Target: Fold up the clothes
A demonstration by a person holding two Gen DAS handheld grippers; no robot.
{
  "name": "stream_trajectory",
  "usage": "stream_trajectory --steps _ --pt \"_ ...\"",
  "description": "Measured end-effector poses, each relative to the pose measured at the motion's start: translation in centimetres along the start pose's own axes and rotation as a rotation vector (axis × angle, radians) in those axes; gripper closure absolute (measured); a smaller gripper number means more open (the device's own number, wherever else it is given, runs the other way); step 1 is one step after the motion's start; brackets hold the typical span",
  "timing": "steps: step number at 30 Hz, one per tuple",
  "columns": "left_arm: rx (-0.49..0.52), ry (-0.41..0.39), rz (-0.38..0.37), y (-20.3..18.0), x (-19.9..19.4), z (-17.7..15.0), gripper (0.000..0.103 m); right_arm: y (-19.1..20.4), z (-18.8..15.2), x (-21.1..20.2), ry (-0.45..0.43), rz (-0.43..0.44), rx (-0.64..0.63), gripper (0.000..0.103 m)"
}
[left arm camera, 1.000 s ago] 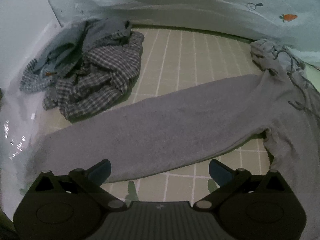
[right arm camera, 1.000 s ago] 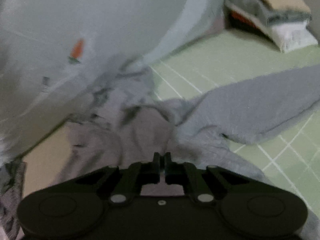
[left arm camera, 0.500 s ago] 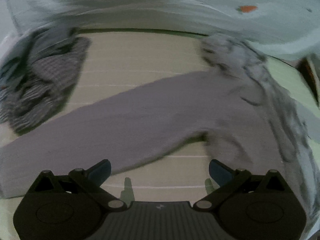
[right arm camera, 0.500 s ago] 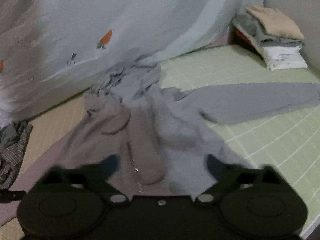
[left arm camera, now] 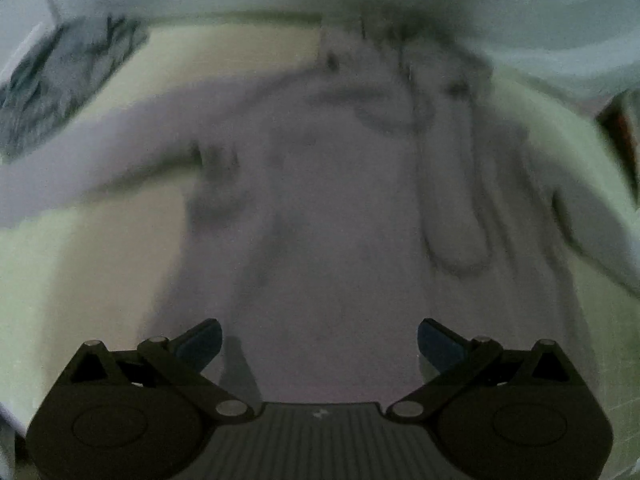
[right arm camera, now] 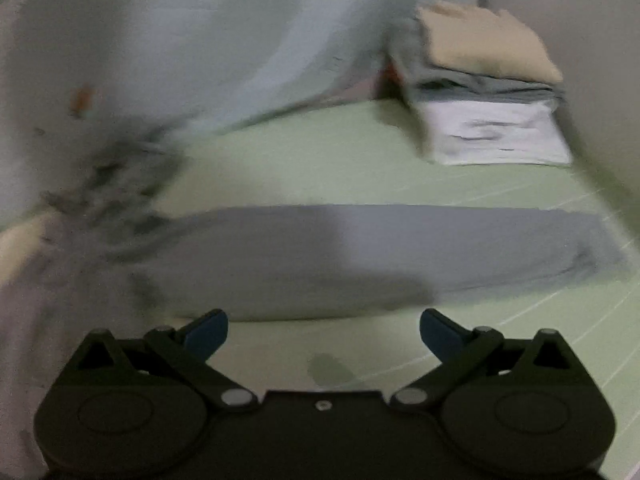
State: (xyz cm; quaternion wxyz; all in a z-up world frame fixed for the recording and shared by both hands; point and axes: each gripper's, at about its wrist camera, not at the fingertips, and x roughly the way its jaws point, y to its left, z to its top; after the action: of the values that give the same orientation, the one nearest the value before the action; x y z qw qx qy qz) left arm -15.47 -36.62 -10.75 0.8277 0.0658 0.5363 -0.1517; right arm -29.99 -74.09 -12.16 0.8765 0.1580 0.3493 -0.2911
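Note:
A grey hooded sweatshirt [left arm camera: 320,184] lies spread flat on a pale green checked sheet [left arm camera: 72,264], blurred by motion. In the left wrist view its body fills the middle and one sleeve [left arm camera: 100,152] runs off to the left. My left gripper [left arm camera: 319,344] hangs open over the lower body of the sweatshirt, nothing between its fingers. In the right wrist view the other sleeve [right arm camera: 400,252] stretches out to the right across the sheet [right arm camera: 320,160]. My right gripper [right arm camera: 324,330] stands open just in front of that sleeve, over bare sheet, holding nothing.
A heap of checked and blue clothes [left arm camera: 60,76] lies at the far left. A stack of folded clothes [right arm camera: 488,92], beige on top and white below, stands at the back right. A pale blue cloth with carrot prints [right arm camera: 200,40] hangs along the back.
The right gripper went from shut to open and swung right, from the sweatshirt's collar to its right sleeve. The left gripper slid right, from the left sleeve to over the body.

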Motion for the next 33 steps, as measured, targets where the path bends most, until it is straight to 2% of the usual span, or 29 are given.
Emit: stream_trajectory --steps 3,4,9,12,16,25,28,29,31,33 --pt "0.044 -0.001 -0.002 -3.2 -1.0 -1.9 0.000 -4.6 1.3 1.0 0.053 -0.113 -0.089 0.000" --pt "0.065 0.002 0.009 -4.1 -1.1 -2.2 0.000 -6.0 1.8 0.8 0.047 -0.126 -0.095 0.000" --pt "0.090 -0.015 0.049 -7.1 -1.7 -2.4 0.000 -13.9 4.3 2.4 0.043 -0.185 0.011 0.000" --pt "0.095 -0.033 0.080 -7.7 -2.4 -2.1 0.000 -17.2 5.2 4.0 0.063 -0.208 0.047 0.000" --pt "0.092 -0.033 0.097 -8.4 -3.2 -2.5 0.000 -19.7 5.3 5.6 0.106 -0.280 0.048 0.000" --pt "0.096 -0.025 0.111 -9.9 -3.3 -3.1 0.000 -22.9 3.6 4.9 0.040 -0.405 -0.020 0.000" --pt "0.101 -0.038 0.107 -10.1 -3.5 -2.8 0.000 -24.6 3.6 4.7 0.040 -0.532 -0.053 0.000" --pt "0.102 -0.037 0.107 -10.0 -3.4 -2.7 0.000 -25.4 3.8 4.5 0.046 -0.526 -0.022 0.000" --pt "0.103 -0.036 0.105 -9.9 -3.3 -2.5 0.000 -27.4 3.9 4.0 0.059 -0.460 0.097 0.000" --pt "0.101 -0.031 0.104 -9.6 -3.1 -2.4 0.000 -27.8 4.0 3.9 0.070 -0.445 0.114 0.000"
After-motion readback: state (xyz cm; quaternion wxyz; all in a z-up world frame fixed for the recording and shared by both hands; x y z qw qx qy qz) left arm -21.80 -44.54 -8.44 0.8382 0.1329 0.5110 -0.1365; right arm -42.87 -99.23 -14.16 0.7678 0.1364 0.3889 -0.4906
